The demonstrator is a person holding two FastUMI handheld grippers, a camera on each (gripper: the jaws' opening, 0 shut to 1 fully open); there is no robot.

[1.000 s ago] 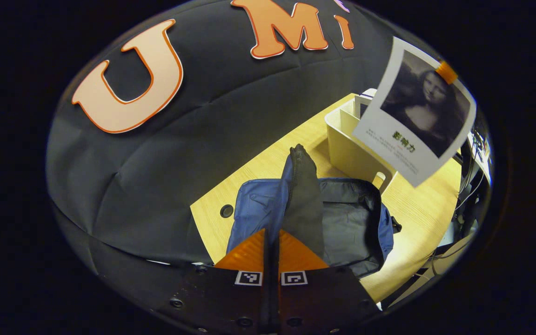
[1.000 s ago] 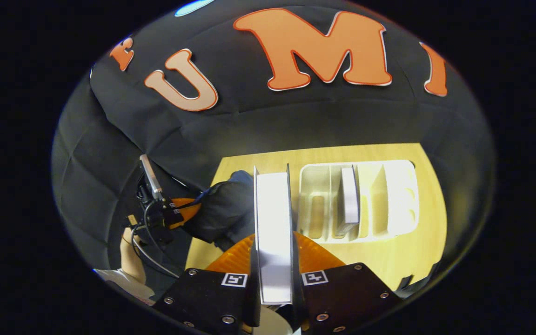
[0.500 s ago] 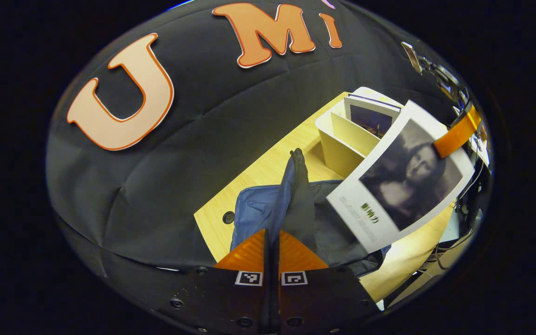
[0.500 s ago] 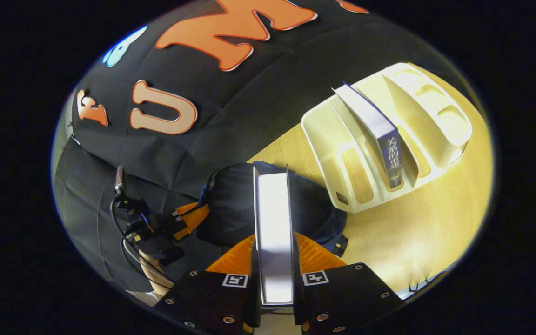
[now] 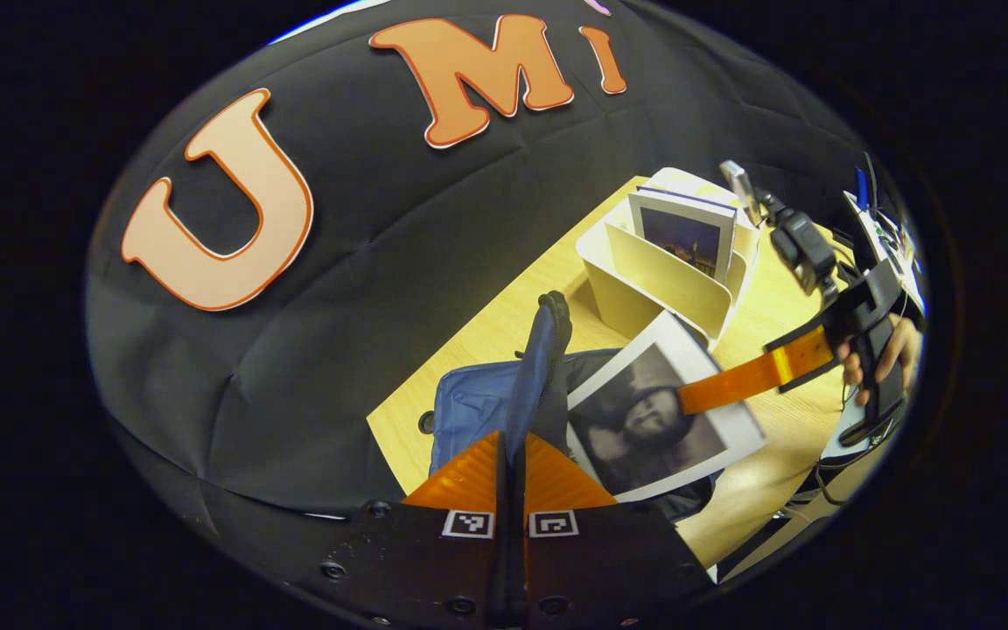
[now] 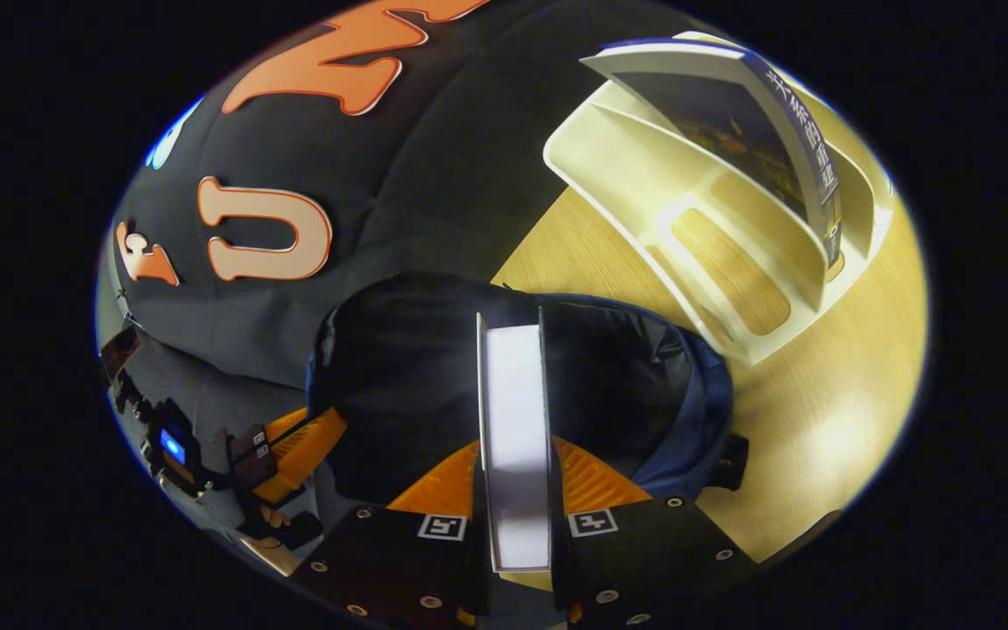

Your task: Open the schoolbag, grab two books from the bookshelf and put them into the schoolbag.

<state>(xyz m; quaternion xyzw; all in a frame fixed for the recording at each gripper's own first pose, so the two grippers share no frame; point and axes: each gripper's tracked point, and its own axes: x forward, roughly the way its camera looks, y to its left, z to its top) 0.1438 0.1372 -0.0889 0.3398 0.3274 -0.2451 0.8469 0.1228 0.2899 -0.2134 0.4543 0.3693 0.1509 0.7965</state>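
Flap (image 5: pixel 548 367) of the blue schoolbag (image 5: pixel 478 407) stands pinched upright in your left tool (image 5: pixel 511 455). Your right tool (image 6: pixel 514 490) is clamped on the portrait-cover book (image 5: pixel 657 424), angled down over the open bag on the bench (image 5: pixel 775 472). The white bookshelf (image 5: pixel 657 280) behind holds one book with a dark cover (image 5: pixel 683 236).

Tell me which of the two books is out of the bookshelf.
The portrait-cover book, clamped in the right gripper over the schoolbag; the other book stands in the bookshelf.
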